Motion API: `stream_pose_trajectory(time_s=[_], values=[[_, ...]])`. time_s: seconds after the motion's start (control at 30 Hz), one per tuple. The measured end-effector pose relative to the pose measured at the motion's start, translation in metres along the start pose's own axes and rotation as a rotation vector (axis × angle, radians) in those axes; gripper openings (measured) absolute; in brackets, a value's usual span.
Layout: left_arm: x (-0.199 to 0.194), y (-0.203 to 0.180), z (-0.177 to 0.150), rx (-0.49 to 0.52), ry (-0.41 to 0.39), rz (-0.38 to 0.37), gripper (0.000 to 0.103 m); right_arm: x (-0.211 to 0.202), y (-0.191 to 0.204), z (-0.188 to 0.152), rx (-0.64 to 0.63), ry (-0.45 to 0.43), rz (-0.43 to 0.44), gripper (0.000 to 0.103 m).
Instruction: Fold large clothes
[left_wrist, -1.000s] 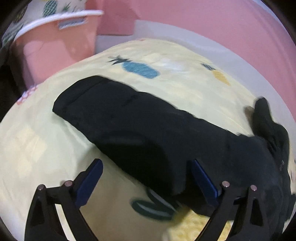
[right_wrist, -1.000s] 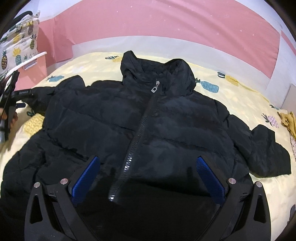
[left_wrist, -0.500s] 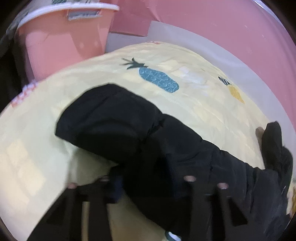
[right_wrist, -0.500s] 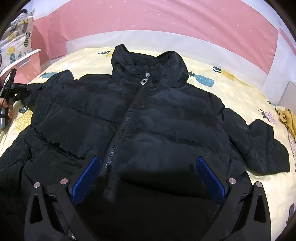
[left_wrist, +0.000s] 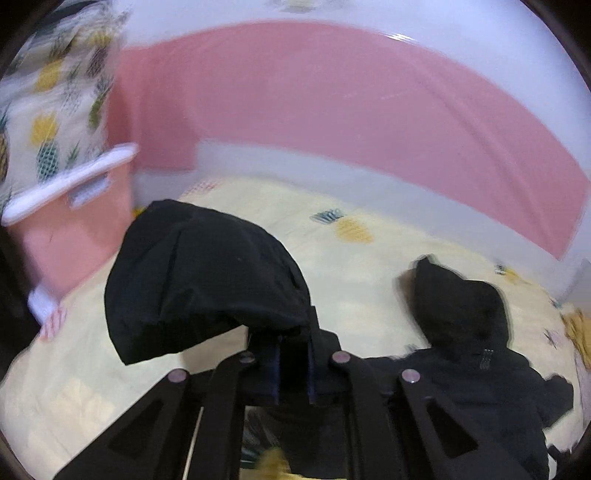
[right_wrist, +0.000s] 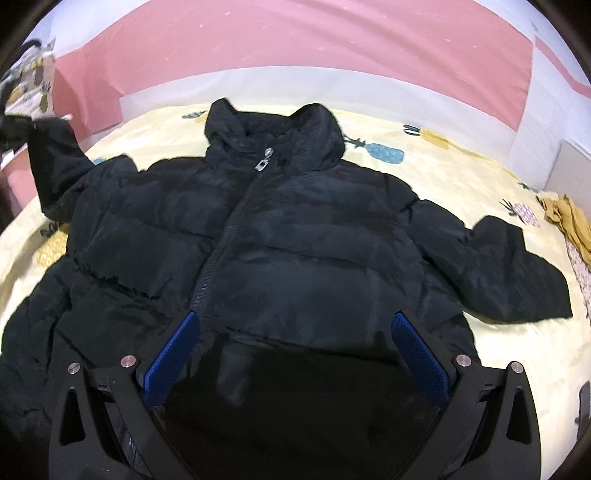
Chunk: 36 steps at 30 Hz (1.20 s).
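Your left gripper (left_wrist: 291, 369) pinches the sleeve (left_wrist: 207, 280) of the black puffer jacket (right_wrist: 280, 251), lifted above the yellow pineapple-print bedsheet (right_wrist: 461, 177). Your right gripper (right_wrist: 295, 354) hovers open over the hem; mustard cloth (right_wrist: 569, 221) lies nearby.

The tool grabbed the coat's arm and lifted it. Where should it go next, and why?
Probably swing the sleeve inward and lay it across the jacket front. The left tool is shut on it and holds it off the bed, while the right tool hangs open above the hem.
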<state>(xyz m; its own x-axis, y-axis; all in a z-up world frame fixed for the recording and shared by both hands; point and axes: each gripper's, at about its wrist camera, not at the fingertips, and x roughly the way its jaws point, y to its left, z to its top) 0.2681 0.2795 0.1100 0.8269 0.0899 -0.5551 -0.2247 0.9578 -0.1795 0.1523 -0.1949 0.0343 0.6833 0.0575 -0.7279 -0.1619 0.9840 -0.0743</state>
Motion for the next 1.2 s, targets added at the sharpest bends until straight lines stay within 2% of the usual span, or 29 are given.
stream_pose_trajectory(time_s=[0.17,0.3,0.5,0.6,0.7,0.73,0.8,0.83,0.87,0.97,1.03,1.13,1.2], values=[[-0.036,-0.093,0.008,0.124,-0.031,-0.138,0.01,-0.019,-0.019,-0.003,0.042,-0.027,-0.029,0.103],[-0.037,-0.167,-0.01,0.194,0.008,-0.253,0.01,-0.034,-0.04,-0.006,0.091,-0.045,-0.043,0.103],[-0.008,-0.274,-0.078,0.281,0.143,-0.43,0.01,-0.049,-0.077,-0.016,0.167,-0.051,-0.076,0.103],[0.016,-0.316,-0.121,0.315,0.237,-0.481,0.01,-0.052,-0.097,-0.024,0.202,-0.044,-0.092,0.103],[0.04,-0.337,-0.164,0.329,0.319,-0.507,0.015,-0.051,-0.114,-0.033,0.238,-0.034,-0.109,0.103],[0.048,-0.341,-0.176,0.33,0.342,-0.508,0.021,-0.05,-0.12,-0.035,0.254,-0.031,-0.111,0.103],[0.059,-0.35,-0.193,0.302,0.401,-0.551,0.045,-0.048,-0.129,-0.039,0.281,-0.026,-0.112,0.103],[0.062,-0.349,-0.197,0.279,0.425,-0.581,0.062,-0.048,-0.132,-0.039,0.291,-0.025,-0.111,0.103],[0.06,-0.351,-0.201,0.264,0.444,-0.613,0.068,-0.048,-0.134,-0.039,0.3,-0.028,-0.109,0.103],[0.048,-0.348,-0.194,0.243,0.452,-0.698,0.074,-0.052,-0.135,-0.038,0.314,-0.046,-0.097,0.103],[0.033,-0.338,-0.183,0.229,0.44,-0.761,0.074,-0.053,-0.134,-0.033,0.321,-0.06,-0.081,0.103],[0.002,-0.305,-0.158,0.221,0.358,-0.806,0.074,-0.053,-0.129,-0.022,0.32,-0.079,-0.052,0.103],[-0.01,-0.277,-0.136,0.209,0.281,-0.78,0.074,-0.05,-0.12,-0.012,0.306,-0.084,-0.03,0.103]])
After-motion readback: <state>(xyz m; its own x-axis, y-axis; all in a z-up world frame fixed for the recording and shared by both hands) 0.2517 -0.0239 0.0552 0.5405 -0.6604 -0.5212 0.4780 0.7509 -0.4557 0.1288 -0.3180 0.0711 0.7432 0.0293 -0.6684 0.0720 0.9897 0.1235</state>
